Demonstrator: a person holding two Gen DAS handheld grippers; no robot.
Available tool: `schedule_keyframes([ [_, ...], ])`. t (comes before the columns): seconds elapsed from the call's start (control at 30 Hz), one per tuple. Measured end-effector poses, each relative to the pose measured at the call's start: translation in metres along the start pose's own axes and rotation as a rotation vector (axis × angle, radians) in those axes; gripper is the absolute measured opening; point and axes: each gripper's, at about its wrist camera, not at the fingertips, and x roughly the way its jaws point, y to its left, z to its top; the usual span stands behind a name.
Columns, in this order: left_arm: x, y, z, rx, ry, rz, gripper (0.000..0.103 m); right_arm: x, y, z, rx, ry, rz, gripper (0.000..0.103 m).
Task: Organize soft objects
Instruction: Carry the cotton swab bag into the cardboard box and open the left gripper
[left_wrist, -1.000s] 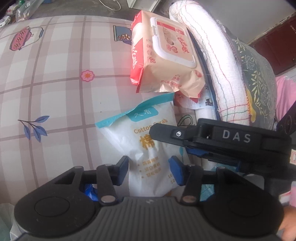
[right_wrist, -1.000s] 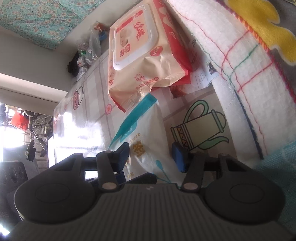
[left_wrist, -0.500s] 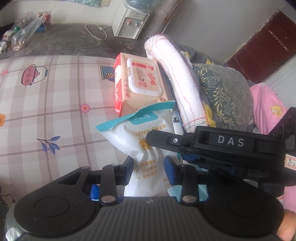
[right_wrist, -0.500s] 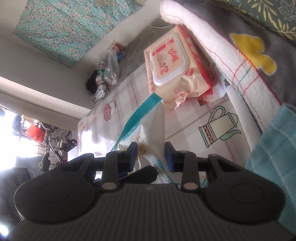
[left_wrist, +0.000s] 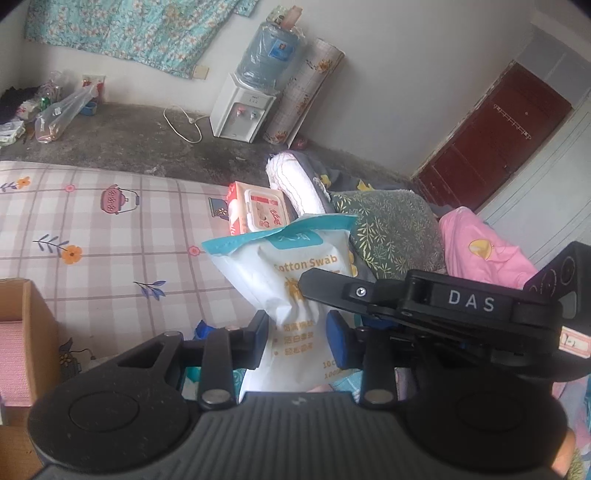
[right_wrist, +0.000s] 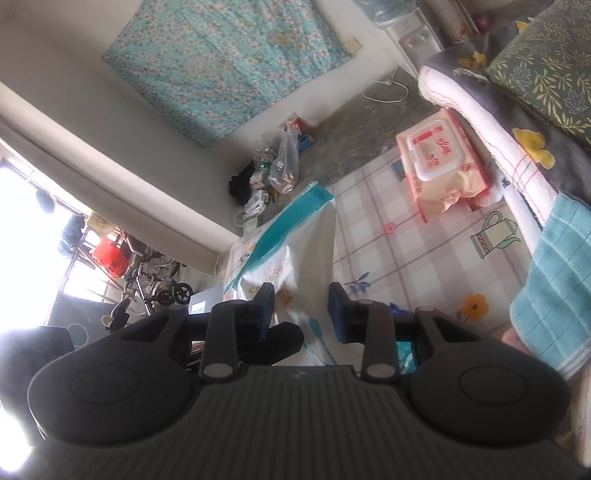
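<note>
Gripping the cotton swab bag (left_wrist: 295, 273) with both tools. Left tool (left_wrist: 297, 334) low on the pouch, jaws narrow and closing a little more, film squeezed between the pads. Right tool (right_wrist: 301, 308) pinching the same bag from the side, jaws narrow, pads pressed into it.

Changed within the last second: no longer lying on the desk (left_wrist: 110, 236) just in front of the wet wipes pack (left_wrist: 258, 210), but raised well clear of the checked cloth, teal top seam up and slightly tilted. Wipes pack left behind on the desk, beside the rolled white towel (left_wrist: 295, 184). Both tools tighter than a second ago too. Judged from that: pick-up finished, carry under way, drop-off not yet reached. Probably headed for the cardboard box (left_wrist: 33, 325) at the lower left of the left view, though nothing confirms it.

Plenty of bare cloth to the left for swinging across. Crowded on the right: towel roll, green leaf cushion (left_wrist: 391, 229), pink cloth (left_wrist: 480, 251), teal towel (right_wrist: 554, 288) near the right tool. Worth watching the near wall of the box when lowering, and the two tools sitting very close together, with little room for opening either without knocking the other.
</note>
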Motion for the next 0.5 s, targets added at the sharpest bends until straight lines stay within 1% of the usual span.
schedule_keyframes([
  [0.1,-0.044,0.019,-0.008,-0.012,-0.044,0.028,0.035,0.000,0.043,-0.021,-0.036,0.023,0.044,0.031],
  [0.23,-0.102,0.057,-0.022,-0.048,-0.091,0.107,0.035,0.020,0.102,-0.053,-0.093,0.085,0.107,0.031],
  [0.37,-0.152,0.111,-0.038,-0.119,-0.126,0.194,0.035,0.062,0.162,-0.088,-0.132,0.182,0.163,0.031],
  [0.43,-0.168,0.140,-0.046,-0.164,-0.134,0.233,0.035,0.089,0.184,-0.106,-0.133,0.239,0.183,0.031],
  [0.5,-0.179,0.170,-0.053,-0.201,-0.121,0.275,0.035,0.120,0.204,-0.126,-0.128,0.301,0.193,0.031],
])
